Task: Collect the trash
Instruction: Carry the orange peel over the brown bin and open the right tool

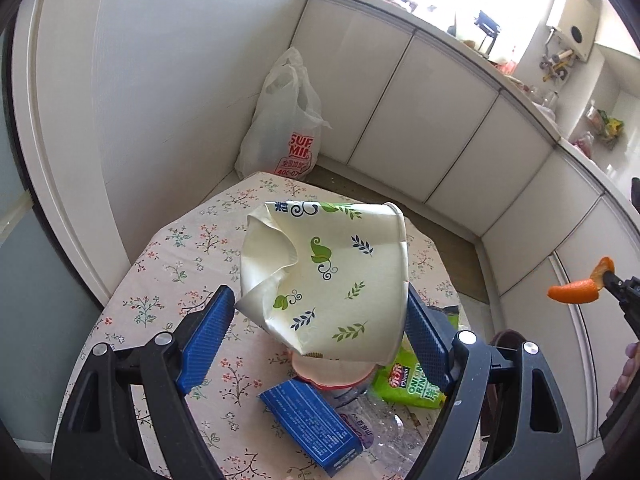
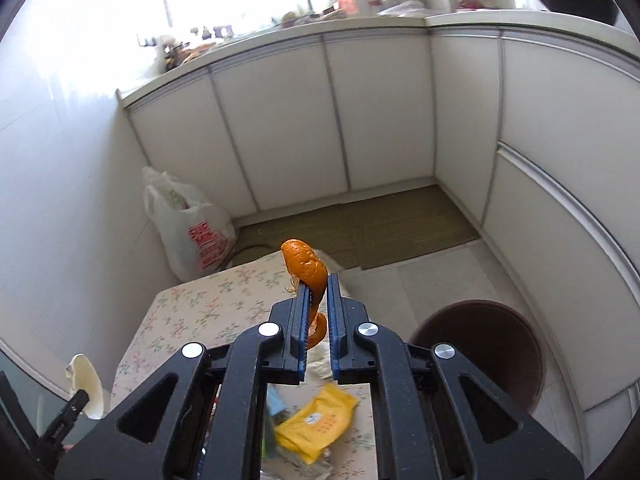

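White cupboards [image 2: 380, 120] run along the far side of the room. A table [image 1: 192, 264] with a flowery cloth sits near us. A round brown stool [image 2: 480, 344] stands to the right of the table. A white shopping bag [image 1: 284, 128] with red letters leans in the far left corner on the floor.

The left gripper [image 1: 320, 320] is lifted above the table and squeezes a squashed paper cup [image 1: 328, 280] with green leaves between its blue pads. Under it lie a blue box [image 1: 308, 420], a green snack bag [image 1: 404, 384] and a yellow packet [image 2: 316, 420].

The right gripper [image 2: 318, 312] is almost closed, pinching a curly orange peel [image 2: 304, 266] in the air.
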Demonstrator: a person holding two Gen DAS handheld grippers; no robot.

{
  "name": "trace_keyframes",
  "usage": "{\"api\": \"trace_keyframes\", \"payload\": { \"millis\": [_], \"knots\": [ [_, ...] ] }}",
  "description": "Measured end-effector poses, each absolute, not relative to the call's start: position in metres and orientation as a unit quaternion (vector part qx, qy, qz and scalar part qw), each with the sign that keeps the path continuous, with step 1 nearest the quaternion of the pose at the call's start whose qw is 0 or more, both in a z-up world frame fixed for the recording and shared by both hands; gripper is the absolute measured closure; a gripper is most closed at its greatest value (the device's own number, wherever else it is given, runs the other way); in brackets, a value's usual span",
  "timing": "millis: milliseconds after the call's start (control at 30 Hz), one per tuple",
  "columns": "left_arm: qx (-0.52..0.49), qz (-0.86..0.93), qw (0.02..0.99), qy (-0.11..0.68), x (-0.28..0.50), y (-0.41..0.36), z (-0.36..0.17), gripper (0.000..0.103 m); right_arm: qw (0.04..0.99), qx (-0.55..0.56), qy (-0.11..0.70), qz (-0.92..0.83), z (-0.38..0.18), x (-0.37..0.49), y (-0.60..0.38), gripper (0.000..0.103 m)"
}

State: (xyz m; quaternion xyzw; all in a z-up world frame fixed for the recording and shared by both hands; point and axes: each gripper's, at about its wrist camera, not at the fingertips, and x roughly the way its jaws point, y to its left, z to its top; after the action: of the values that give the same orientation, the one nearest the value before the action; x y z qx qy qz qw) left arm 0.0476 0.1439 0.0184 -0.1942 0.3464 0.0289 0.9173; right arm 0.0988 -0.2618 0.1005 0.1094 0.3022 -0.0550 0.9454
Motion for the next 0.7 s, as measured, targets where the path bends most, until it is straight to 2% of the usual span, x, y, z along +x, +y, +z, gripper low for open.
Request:
{"api": "trace_keyframes", "payload": {
  "millis": [267,600,667,700],
  "knots": [
    [-0.143,-0.039,0.938,0.314,0.039,0.051,0.048,0.023,0.939,0.127,0.282,-0.152,0.069,0.053,-0.356,0.095],
    [-0.09,-0.116,0.931,0.334,0.046,-0.074,0.049,0.023,0.906,0.171,0.33,-0.202,-0.007,0.042,-0.432,0.092],
    [-0.076,-0.129,0.93,0.335,0.049,-0.099,0.046,0.025,0.896,0.178,0.347,-0.211,-0.018,0.045,-0.44,0.08],
    [-0.072,-0.134,0.93,0.335,0.05,-0.109,0.045,0.026,0.891,0.183,0.354,-0.217,-0.022,0.045,-0.446,0.063]
  ]
}}
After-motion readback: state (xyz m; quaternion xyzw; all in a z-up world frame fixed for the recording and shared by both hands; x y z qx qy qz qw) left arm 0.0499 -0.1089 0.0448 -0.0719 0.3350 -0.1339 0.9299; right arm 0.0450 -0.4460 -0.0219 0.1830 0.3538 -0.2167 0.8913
